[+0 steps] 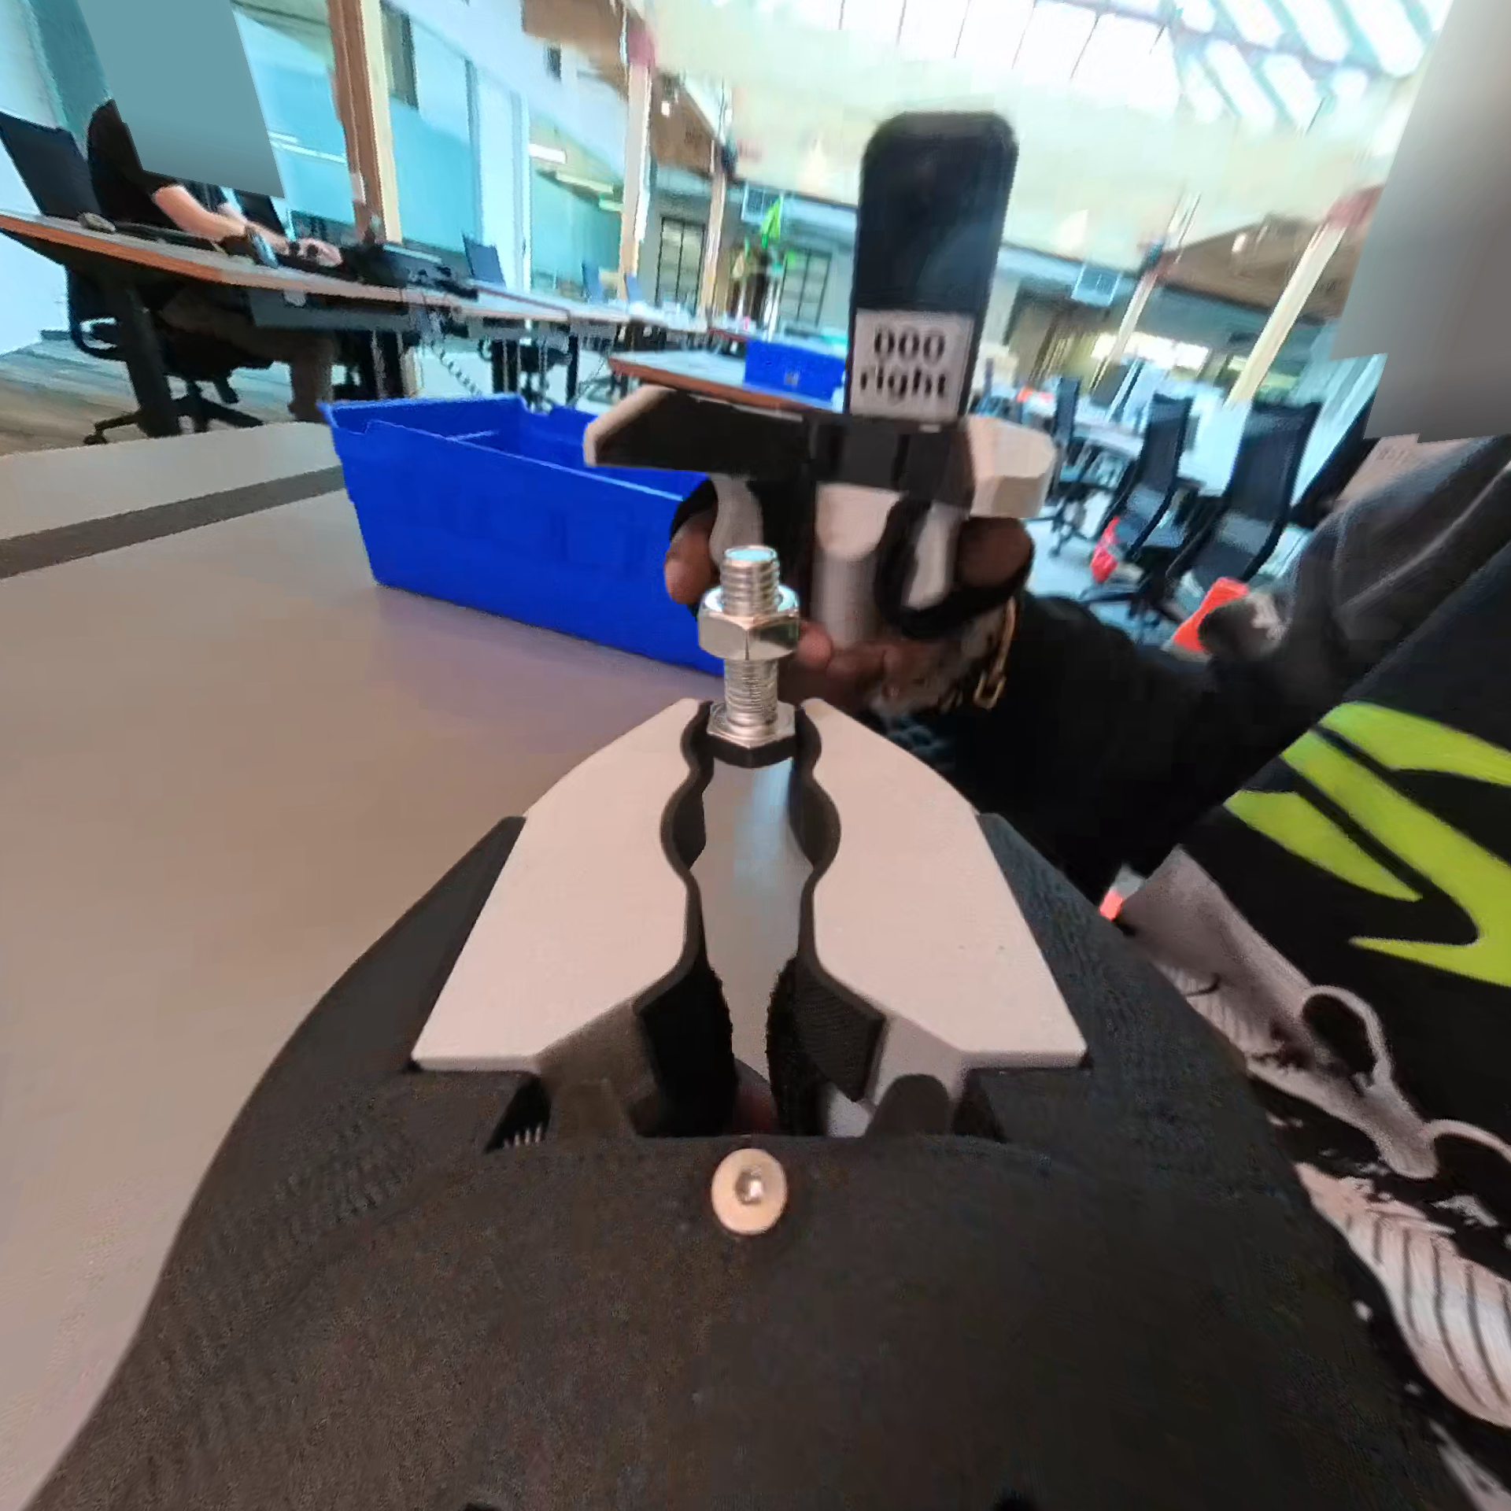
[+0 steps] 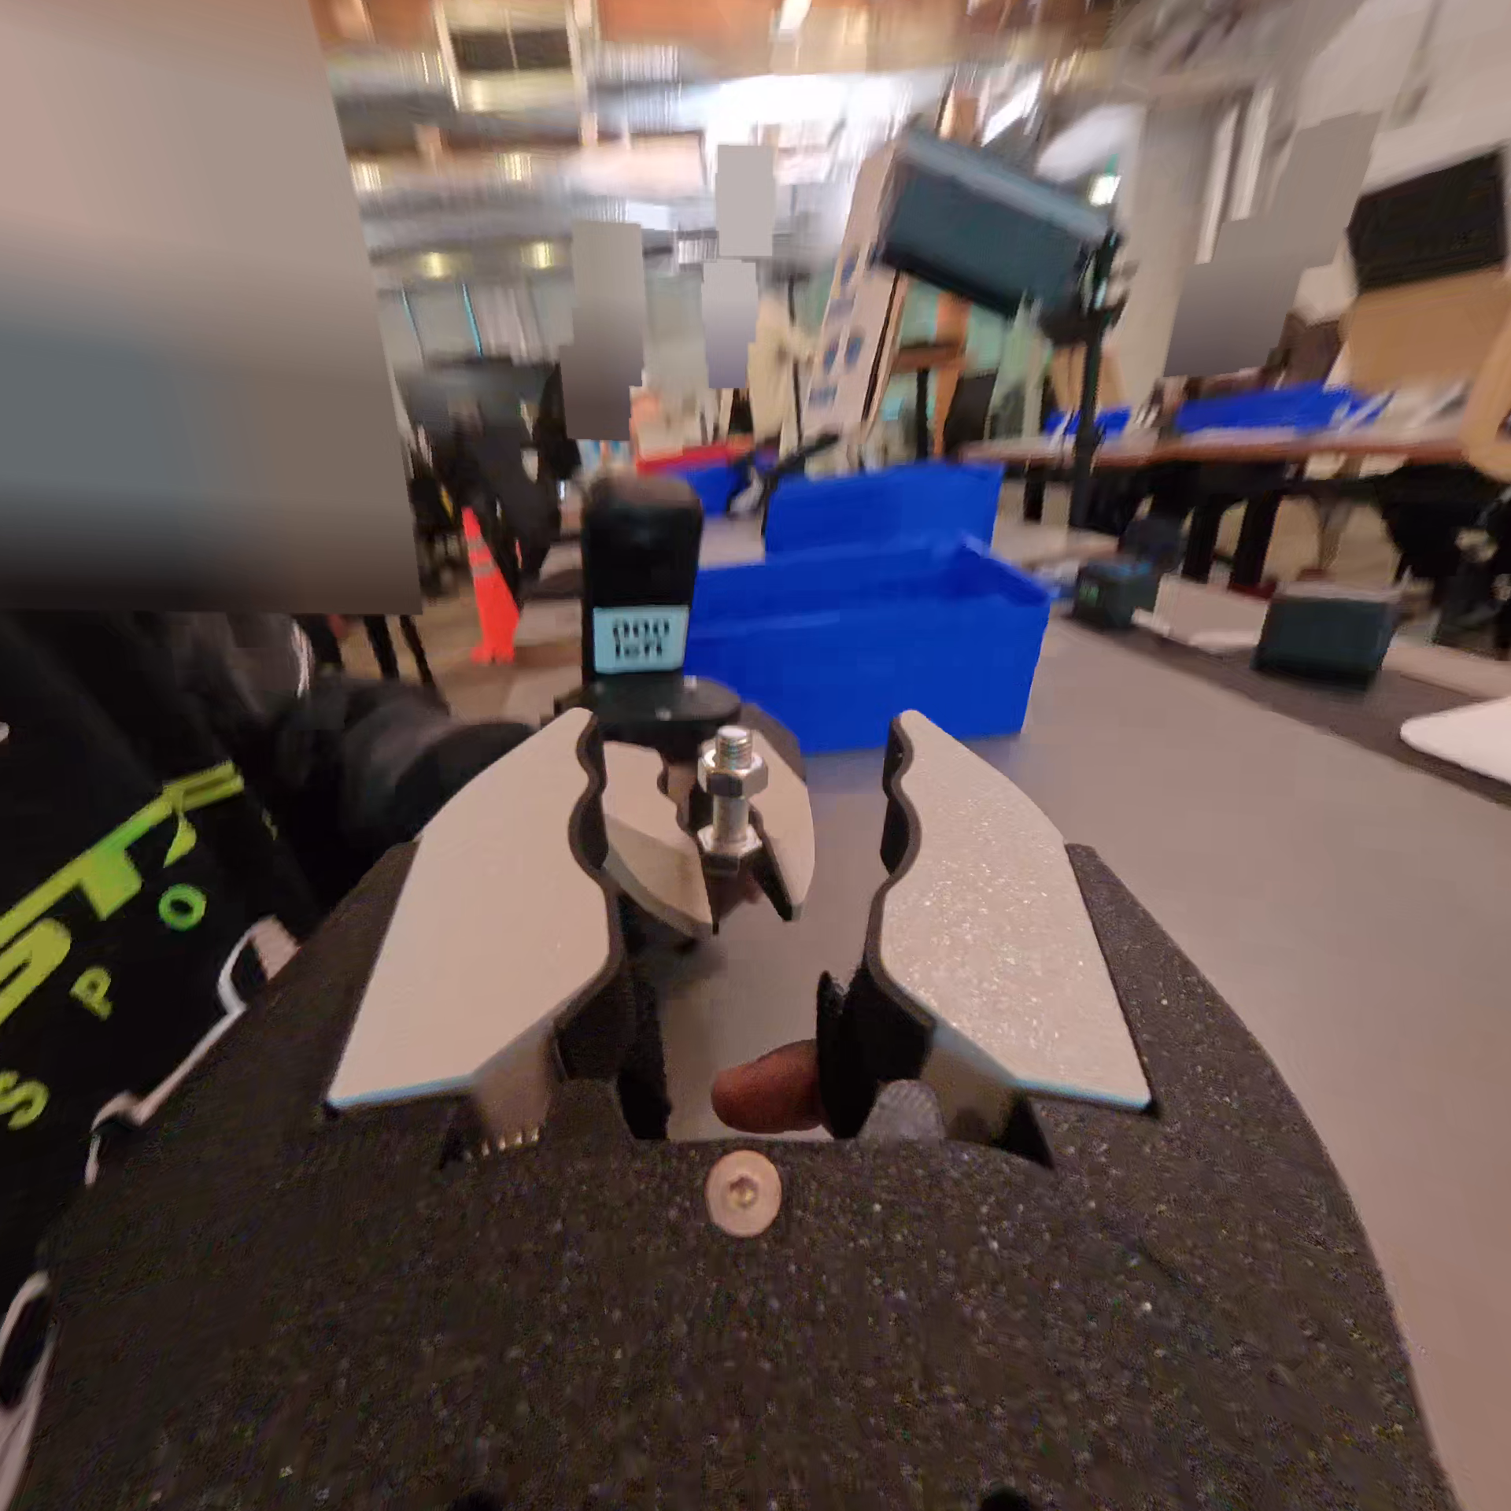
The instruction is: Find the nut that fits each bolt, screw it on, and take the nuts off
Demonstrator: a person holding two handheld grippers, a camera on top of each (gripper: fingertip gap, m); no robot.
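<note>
My left gripper [image 1: 748,724] is shut on the hex head of a silver bolt [image 1: 751,695] and holds it upright above the grey table [image 1: 204,736]. A silver hex nut [image 1: 748,629] sits on the bolt's thread, a little below its top end. My right gripper [image 2: 740,736] is open, with nothing between its pads. In the right wrist view the bolt [image 2: 730,805] and its nut [image 2: 733,773] stand a little beyond my open fingers, held by the left gripper [image 2: 728,858]. In the left wrist view the right gripper's body [image 1: 858,507] is just behind the bolt, in a person's hand.
A blue bin [image 1: 523,507] stands on the table behind the bolt; it also shows in the right wrist view [image 2: 867,646]. A person's dark sleeve [image 1: 1185,695] is at the right. Desks, chairs and an orange cone [image 2: 490,589] are farther off. One gripper's finger ends stand about 5 cm off the other's.
</note>
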